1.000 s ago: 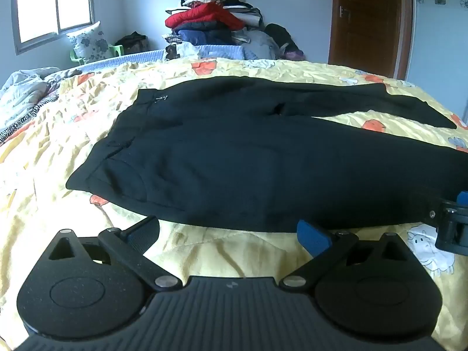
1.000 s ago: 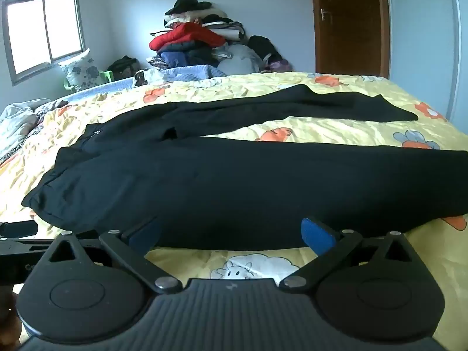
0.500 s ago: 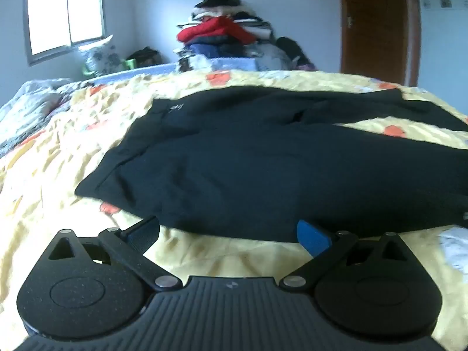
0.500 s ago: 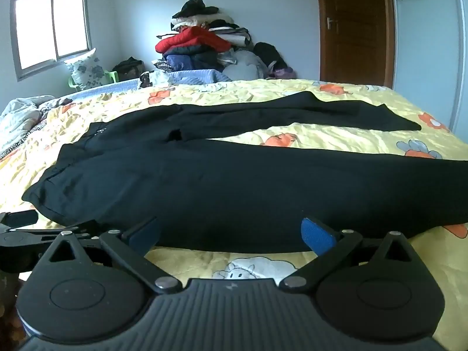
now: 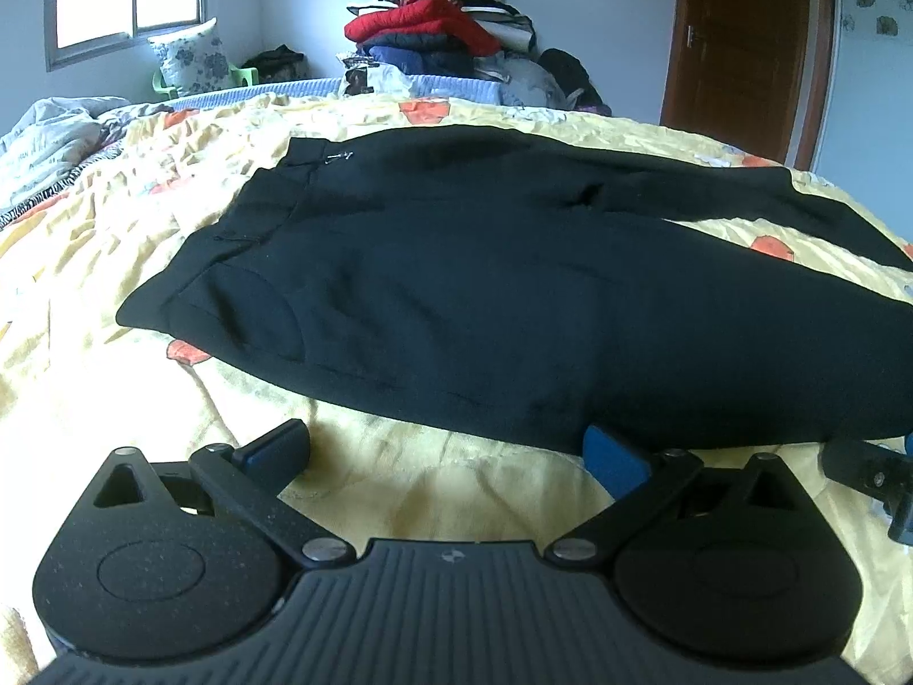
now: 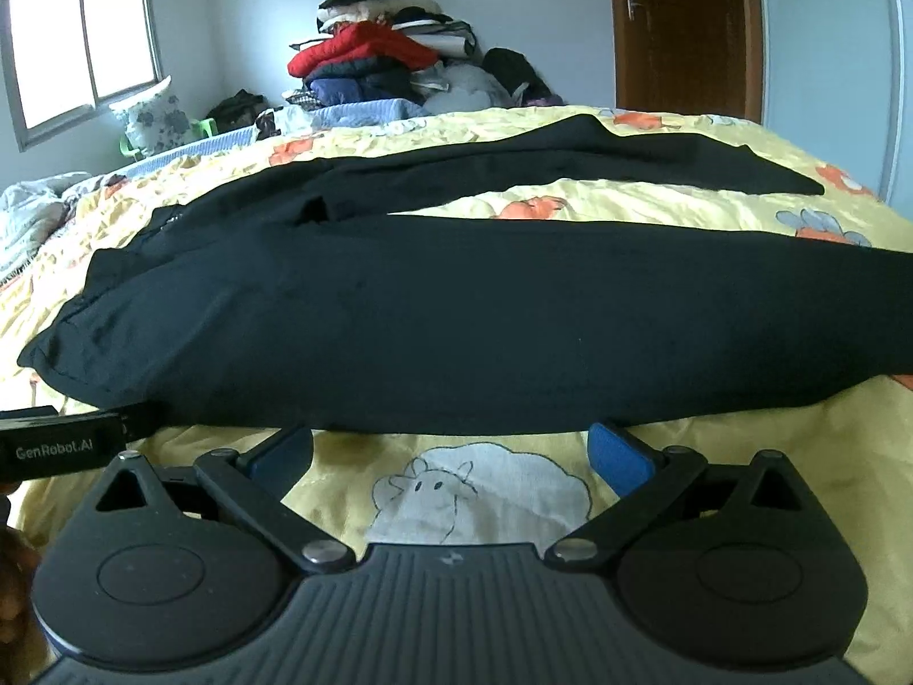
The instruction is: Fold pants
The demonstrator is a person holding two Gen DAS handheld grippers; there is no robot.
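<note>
Black fabric pants [image 5: 485, 297] lie spread flat across the middle of both frames on a wrinkled yellow bedsheet printed with orange and white cartoon animals [image 5: 102, 377], the waistband toward the left of the frame and the two legs running off to the right; in the right wrist view the legs part in a narrow V, the far leg [image 6: 599, 165] stretching toward the upper right. A small metal clasp shows at the waistband in the upper left of the left wrist view. The left gripper [image 5: 448, 451] sits low in the frame with its blue-padded fingers spread wide and holding nothing, its right pad touching or just short of the near hem. The right gripper [image 6: 451, 448] is likewise spread wide and empty, just short of the hem above a white sheep print. Behind the bed, a heap of folded clothes topped with red [image 6: 371, 51] fills the upper centre, with a window upper left and a brown wooden door [image 6: 679, 28] upper right.
</note>
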